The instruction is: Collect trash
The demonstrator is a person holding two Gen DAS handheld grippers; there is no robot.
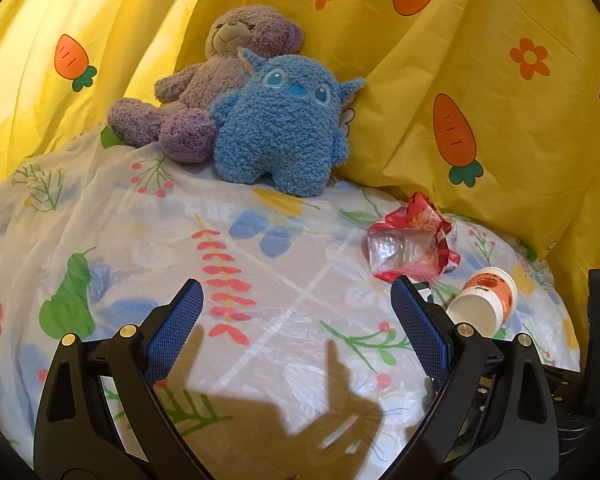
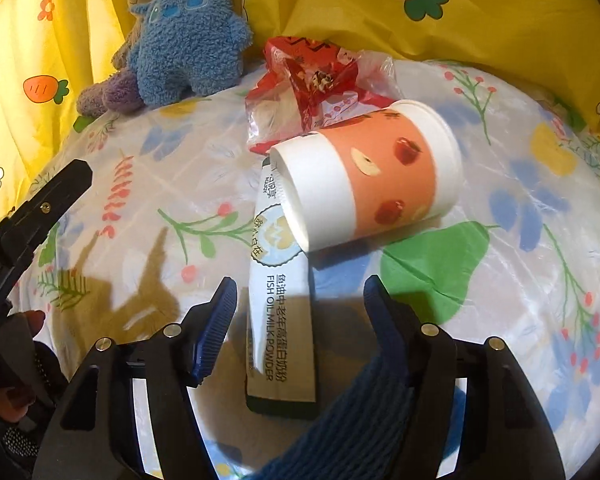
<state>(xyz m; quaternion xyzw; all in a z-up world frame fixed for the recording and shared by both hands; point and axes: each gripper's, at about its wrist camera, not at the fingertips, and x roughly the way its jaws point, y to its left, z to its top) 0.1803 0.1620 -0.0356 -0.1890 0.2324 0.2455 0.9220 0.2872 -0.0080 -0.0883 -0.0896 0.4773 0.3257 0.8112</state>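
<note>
While both hand-held grippers hang released and empty, nothing looks collected yet. The paper cup [image 2: 374, 172], red wrapper [image 2: 312, 80] and milk-powder sachet [image 2: 280, 304] lie on the bed [image 2: 520, 272], the sachet between the right hand-held gripper [image 2: 300, 312] fingers; the left hand-held gripper [image 1: 296, 312] hovers beside.

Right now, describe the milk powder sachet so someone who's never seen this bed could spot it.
On the floral sheet, find the paper cup lying on its side below the red wrapper. The milk powder sachet runs from under the cup's open mouth: the only long, flat white strip, printed FISH OIL MILK POWDER.
</note>
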